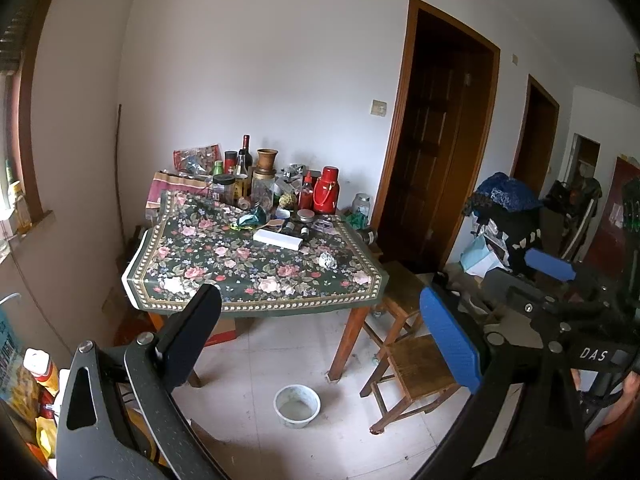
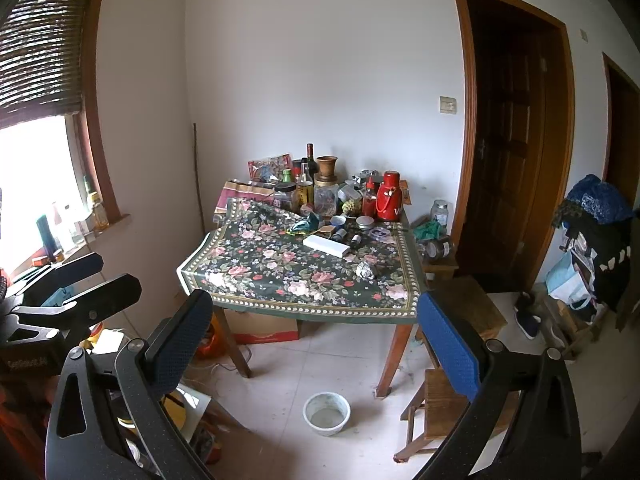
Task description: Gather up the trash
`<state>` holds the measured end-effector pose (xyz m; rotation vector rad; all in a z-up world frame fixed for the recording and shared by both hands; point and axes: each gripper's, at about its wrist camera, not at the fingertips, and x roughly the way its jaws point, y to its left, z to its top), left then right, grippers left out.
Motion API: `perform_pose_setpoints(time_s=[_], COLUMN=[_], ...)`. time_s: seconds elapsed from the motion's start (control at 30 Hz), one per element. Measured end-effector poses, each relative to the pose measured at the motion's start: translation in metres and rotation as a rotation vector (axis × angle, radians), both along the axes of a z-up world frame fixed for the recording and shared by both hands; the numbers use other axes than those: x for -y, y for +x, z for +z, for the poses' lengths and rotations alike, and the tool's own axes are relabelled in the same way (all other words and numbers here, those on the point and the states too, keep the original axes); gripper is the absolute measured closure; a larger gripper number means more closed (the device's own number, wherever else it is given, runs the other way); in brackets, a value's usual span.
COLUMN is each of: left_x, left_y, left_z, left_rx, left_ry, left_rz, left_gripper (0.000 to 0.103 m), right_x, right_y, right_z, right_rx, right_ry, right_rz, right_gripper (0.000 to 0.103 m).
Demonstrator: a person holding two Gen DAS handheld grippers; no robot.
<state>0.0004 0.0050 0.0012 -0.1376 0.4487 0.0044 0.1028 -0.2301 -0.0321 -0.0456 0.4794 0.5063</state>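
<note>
Crumpled paper wad point(image 1: 328, 260) | desk point(image 1: 256, 300) right edge | light, soft; pinch across middle | both hand-held grippers point(image 1: 320, 332) point(image 2: 316, 340) wide open, empty

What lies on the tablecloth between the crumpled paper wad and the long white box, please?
Only bare floral tablecloth separates the crumpled wad from the white box; both wrist views show it.

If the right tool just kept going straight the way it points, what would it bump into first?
Probably the near edge of the flowered tablecloth on the table; the right tool, open and empty, points at it. Depth is hard to judge.
</note>
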Motion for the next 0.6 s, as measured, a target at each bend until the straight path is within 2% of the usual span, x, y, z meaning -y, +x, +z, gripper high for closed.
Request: perform_pose_setpoints(time_s=[0.6], left_x=[-0.0009], left_y=[0.0], left_z=[-0.0013], left_rx=[0.0], left_ry=[-0.002], left_rz=[0.001], left_gripper=[0.003], right_x=[-0.0041], right_y=[0.0015], right_z=[-0.0076], right_rx=[-0.014], right_ry=[0.004], right_rz=[0.012], right_gripper=[0.002])
